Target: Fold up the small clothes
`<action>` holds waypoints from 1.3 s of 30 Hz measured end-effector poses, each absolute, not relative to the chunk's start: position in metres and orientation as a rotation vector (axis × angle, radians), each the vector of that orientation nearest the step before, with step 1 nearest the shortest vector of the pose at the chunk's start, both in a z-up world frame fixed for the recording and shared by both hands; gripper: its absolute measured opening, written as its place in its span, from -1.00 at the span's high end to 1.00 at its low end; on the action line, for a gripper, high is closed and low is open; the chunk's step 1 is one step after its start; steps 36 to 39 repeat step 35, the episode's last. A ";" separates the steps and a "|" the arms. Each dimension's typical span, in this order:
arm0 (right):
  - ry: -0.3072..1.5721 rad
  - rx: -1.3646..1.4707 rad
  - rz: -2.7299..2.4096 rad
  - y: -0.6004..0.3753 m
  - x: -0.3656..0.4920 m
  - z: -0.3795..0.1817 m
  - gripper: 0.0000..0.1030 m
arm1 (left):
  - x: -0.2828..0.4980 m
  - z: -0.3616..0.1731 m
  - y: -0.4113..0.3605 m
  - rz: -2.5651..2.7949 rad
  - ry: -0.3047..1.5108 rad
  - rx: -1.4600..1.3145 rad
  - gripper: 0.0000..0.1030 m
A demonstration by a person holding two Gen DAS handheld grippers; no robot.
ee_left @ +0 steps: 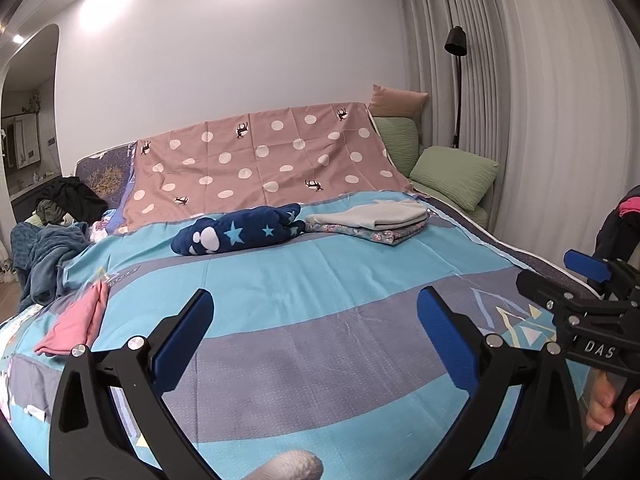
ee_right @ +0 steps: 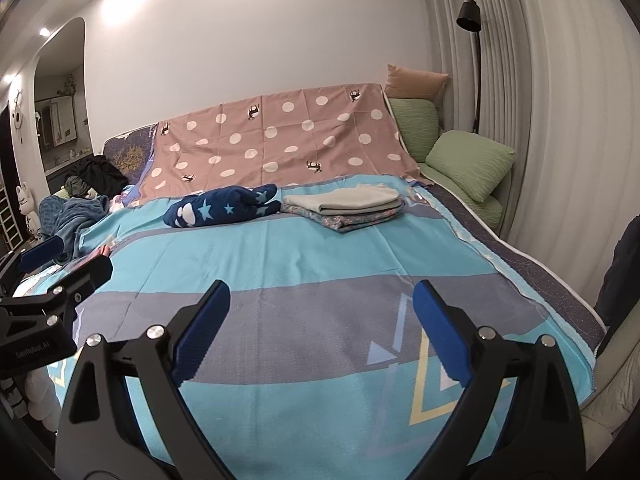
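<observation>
A folded grey garment (ee_left: 372, 214) (ee_right: 344, 200) lies on top of a folded floral one (ee_left: 372, 232) (ee_right: 352, 218) at the far right of the blue and grey bedspread (ee_left: 320, 280) (ee_right: 280, 264). A navy star-print garment (ee_left: 236, 232) (ee_right: 224, 208) lies bunched to their left. A folded pink cloth (ee_left: 76, 324) rests near the bed's left edge. My left gripper (ee_left: 316, 320) hovers open over the near part of the bed, holding nothing. My right gripper (ee_right: 322, 310) is open and empty too; it also shows at the right of the left wrist view (ee_left: 576, 280).
A heap of unfolded clothes (ee_left: 60, 216) (ee_right: 80, 196) sits at the bed's far left. A pink dotted sheet (ee_left: 260, 160) covers the headboard, with green pillows (ee_left: 452, 176) and a black floor lamp (ee_left: 458, 80) by the curtain at right. A hand (ee_left: 604, 404) grips the right tool.
</observation>
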State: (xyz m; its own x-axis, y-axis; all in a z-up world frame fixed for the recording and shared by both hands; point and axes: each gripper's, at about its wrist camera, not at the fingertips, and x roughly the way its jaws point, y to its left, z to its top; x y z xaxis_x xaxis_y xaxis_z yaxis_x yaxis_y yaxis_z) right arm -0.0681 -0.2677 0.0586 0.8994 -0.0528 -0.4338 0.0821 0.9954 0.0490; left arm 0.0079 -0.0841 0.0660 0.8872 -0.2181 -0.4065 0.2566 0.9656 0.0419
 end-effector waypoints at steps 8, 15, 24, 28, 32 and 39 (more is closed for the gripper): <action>0.459 0.043 -0.081 -0.262 -0.068 0.055 -0.83 | 0.012 0.058 -0.082 -0.257 0.430 0.080 -0.97; 0.484 0.040 -0.093 -0.264 -0.062 0.051 -0.83 | 0.018 0.049 -0.082 -0.271 0.464 0.068 -0.97; 0.498 0.032 -0.099 -0.263 -0.057 0.048 -0.83 | 0.018 0.044 -0.083 -0.272 0.471 0.072 -0.97; 0.498 0.032 -0.098 -0.263 -0.057 0.047 -0.83 | 0.016 0.042 -0.084 -0.275 0.469 0.078 -0.97; 0.496 0.031 -0.098 -0.262 -0.057 0.047 -0.83 | 0.015 0.042 -0.086 -0.278 0.466 0.084 -0.97; 0.495 0.030 -0.097 -0.262 -0.056 0.047 -0.83 | 0.015 0.042 -0.086 -0.276 0.466 0.086 -0.97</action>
